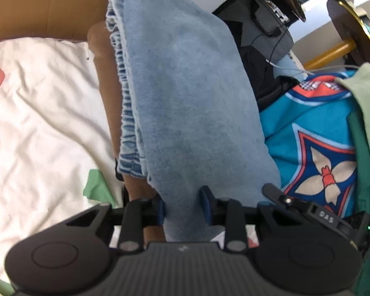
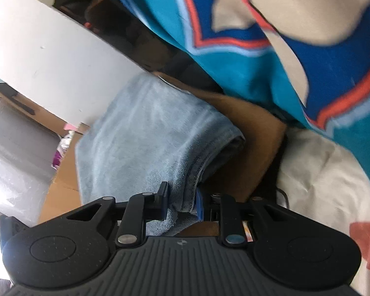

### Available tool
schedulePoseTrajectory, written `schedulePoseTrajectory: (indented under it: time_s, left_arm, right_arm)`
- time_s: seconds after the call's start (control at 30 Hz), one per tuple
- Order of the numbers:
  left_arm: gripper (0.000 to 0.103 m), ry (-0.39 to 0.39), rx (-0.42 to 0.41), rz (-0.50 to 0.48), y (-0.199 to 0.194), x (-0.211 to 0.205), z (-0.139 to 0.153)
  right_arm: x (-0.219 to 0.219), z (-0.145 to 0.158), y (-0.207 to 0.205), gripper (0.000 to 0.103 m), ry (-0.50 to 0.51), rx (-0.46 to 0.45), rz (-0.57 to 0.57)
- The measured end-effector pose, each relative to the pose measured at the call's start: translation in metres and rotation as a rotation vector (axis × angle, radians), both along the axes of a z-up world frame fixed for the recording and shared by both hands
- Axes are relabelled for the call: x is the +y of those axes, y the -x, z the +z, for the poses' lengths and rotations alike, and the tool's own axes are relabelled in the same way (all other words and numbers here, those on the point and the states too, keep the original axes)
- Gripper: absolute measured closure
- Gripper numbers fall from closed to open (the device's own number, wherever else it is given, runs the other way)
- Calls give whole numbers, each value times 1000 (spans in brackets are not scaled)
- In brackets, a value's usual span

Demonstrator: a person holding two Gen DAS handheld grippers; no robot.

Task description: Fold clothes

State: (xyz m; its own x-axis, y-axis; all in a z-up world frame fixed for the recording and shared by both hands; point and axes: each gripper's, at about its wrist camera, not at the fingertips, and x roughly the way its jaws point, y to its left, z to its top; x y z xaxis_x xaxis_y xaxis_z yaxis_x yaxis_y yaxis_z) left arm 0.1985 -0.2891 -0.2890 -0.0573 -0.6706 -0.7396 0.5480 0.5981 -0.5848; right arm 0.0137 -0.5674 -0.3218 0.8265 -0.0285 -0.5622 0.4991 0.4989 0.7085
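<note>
A light blue garment [image 1: 185, 98] with a gathered elastic waistband runs up the middle of the left wrist view. My left gripper [image 1: 183, 197] is shut on its near end, and the fabric bunches between the blue pads. In the right wrist view the same light blue garment [image 2: 148, 135] lies folded over, with a stitched hem at its right edge. My right gripper [image 2: 182, 197] is shut on that hem. A brown cloth [image 1: 103, 74] lies under the blue garment and also shows as the brown cloth [image 2: 254, 133] on the right.
A teal patterned cloth [image 1: 308, 135] lies to the right, beside a pale green garment [image 1: 367, 123]. The white bedsheet [image 1: 37, 111] spreads to the left. A cardboard box [image 1: 37, 5] stands behind. A white panel [image 2: 49, 56] and a bubble-wrap roll [image 2: 12, 160] crowd the right gripper's left side.
</note>
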Motion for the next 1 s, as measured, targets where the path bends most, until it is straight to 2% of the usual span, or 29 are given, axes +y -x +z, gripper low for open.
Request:
schedulePoseTrajectory:
  time_s: [0.17,0.3,0.4,0.5,0.57,0.63,0.67,0.7,0.73,0.83,0.87,0.93,1.0]
  left_arm:
    - [80,1,-13,-24,-6,7,8]
    - [84,-24,-36,-24,-9,15,16]
    - [88,-75,-43,-19,-10,20,24]
    - [92,-158,-70,-22,-10,31,36]
    - [91,-190,-73,-20,-10,41,48]
    - [81,-222,-82,-10,-11,53,62]
    - [76,-238,-93,4,-12,60,71]
    - [65,-254,-103,17,-13,67,79]
    - [55,-264,-108,34,-14,74,89]
    - [38,-281,-129,87,-20,92,119]
    - [34,-290,-140,106,-22,99,129]
    - [25,-309,-158,147,-26,113,149]
    - [21,-320,-164,186,-30,131,171]
  right_arm:
    - [5,-9,-4,79,-42,10,10]
    - [13,-5,-1,78,-31,36,30]
    - [21,-3,4,77,-22,75,47]
    - [28,1,9,77,-12,131,62]
    - [33,11,12,77,7,162,53]
    - [39,24,13,76,34,178,58]
    - [42,31,12,69,46,184,64]
    - [44,39,11,61,50,190,69]
    - [45,46,10,56,52,196,74]
    - [48,68,4,45,54,218,86]
    - [49,76,2,38,55,230,87]
    - [55,93,-7,30,76,265,98]
    - [61,111,-15,24,104,299,110]
